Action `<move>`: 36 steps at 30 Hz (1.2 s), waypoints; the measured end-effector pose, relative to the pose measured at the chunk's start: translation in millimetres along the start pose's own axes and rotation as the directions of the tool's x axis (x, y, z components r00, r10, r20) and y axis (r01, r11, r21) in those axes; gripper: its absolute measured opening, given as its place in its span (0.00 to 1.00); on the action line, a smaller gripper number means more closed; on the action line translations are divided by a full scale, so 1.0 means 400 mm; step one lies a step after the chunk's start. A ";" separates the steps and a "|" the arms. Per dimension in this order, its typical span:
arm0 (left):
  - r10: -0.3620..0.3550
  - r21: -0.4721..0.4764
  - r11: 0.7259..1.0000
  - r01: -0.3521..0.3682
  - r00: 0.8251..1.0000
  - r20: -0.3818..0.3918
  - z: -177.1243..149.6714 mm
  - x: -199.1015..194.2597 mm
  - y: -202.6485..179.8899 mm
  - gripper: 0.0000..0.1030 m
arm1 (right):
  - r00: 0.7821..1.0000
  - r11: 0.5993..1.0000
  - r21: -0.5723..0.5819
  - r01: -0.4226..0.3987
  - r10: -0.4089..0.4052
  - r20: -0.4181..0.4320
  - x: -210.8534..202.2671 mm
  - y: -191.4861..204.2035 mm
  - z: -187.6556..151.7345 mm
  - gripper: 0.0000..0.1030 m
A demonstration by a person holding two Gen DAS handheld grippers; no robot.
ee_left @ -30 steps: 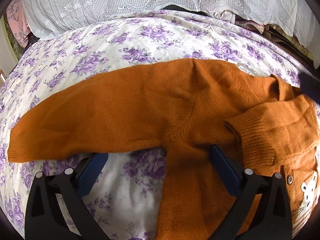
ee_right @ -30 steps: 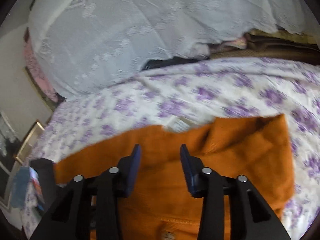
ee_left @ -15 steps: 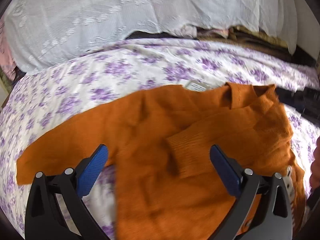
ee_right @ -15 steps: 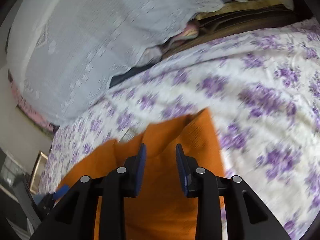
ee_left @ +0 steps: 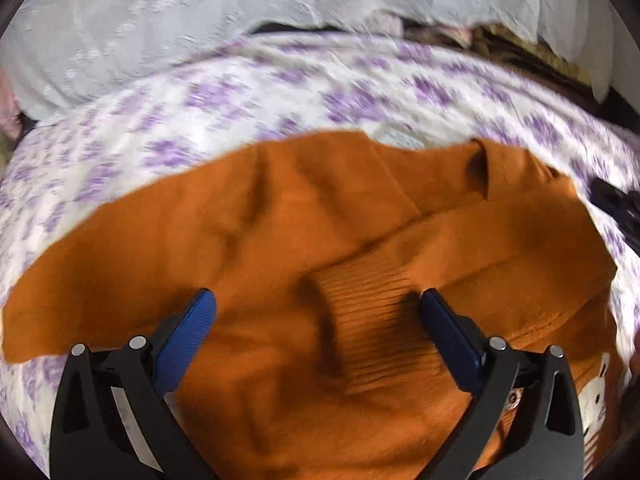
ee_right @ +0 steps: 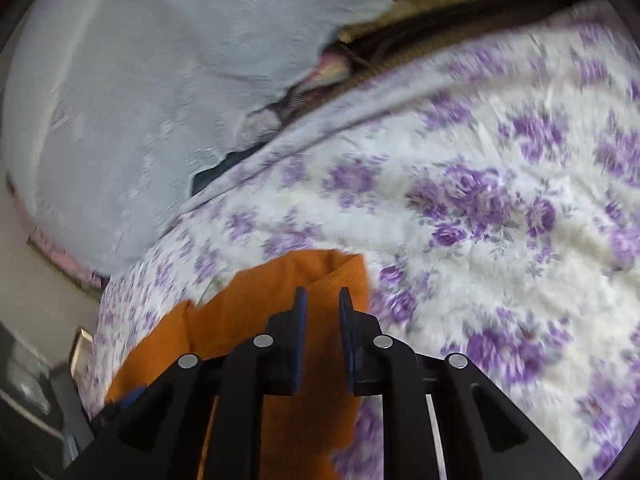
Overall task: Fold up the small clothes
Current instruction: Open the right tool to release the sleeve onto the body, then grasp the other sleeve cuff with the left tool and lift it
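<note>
An orange knitted sweater [ee_left: 280, 220] lies spread on the flowered bedsheet [ee_left: 240, 92]. One sleeve is folded across its body, and the ribbed cuff [ee_left: 368, 320] lies between the fingers of my left gripper [ee_left: 316, 296], which hovers open above it. A white animal patch [ee_left: 596, 396] shows at the lower right. In the right wrist view my right gripper [ee_right: 322, 294] is over the sweater's [ee_right: 256, 304] ribbed far edge. Its jaws are closing. A narrow gap is left, and orange knit shows in that gap; the pads do not visibly press on it.
White lace cloth [ee_left: 160, 20] covers a pile along the back of the bed, with darker fabrics [ee_right: 400, 32] beside it. Bare flowered sheet [ee_right: 480, 200] stretches to the right of the sweater. A dark part of the other gripper [ee_left: 616, 204] shows at the right edge.
The left gripper has slid along the sweater, from the outstretched sleeve to the folded cuff. The right gripper has moved to the sweater's far edge and its jaws have narrowed.
</note>
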State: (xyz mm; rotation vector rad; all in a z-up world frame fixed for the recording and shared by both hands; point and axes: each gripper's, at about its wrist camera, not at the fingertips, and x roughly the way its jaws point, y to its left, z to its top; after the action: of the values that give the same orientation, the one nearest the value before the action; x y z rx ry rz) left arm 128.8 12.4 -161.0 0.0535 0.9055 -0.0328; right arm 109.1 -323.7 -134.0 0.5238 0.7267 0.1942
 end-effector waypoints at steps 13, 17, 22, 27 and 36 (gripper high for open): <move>-0.048 -0.136 0.990 0.036 0.995 -0.090 -0.054 -0.074 0.191 0.96 | 1.000 0.995 -0.097 0.001 0.002 0.030 -0.124 0.020 -0.107 0.76; -0.105 -0.331 0.940 0.080 0.993 -0.060 -0.128 -0.129 0.377 0.96 | 0.999 0.998 -0.053 -0.014 0.016 0.039 -0.161 -0.014 -0.141 0.79; -0.223 -0.604 0.773 0.195 0.974 0.029 -0.213 -0.134 0.578 0.96 | 1.000 1.000 0.007 -0.017 0.017 0.019 -0.148 -0.041 -0.163 0.81; -0.273 -0.729 0.630 0.266 0.955 0.113 -0.199 -0.091 0.665 0.96 | 0.999 0.999 0.037 -0.032 0.031 0.021 -0.144 -0.059 -0.167 0.81; -0.158 -0.797 0.559 0.230 0.973 0.170 -0.137 -0.029 0.765 0.62 | 0.999 0.999 0.043 -0.033 0.032 0.016 -0.132 -0.066 -0.167 0.81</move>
State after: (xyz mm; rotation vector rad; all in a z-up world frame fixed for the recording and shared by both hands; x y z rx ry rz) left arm 94.4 321.4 -175.6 -0.9289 0.7671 0.1831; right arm 25.0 -338.7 -158.7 0.5779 0.7087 0.2047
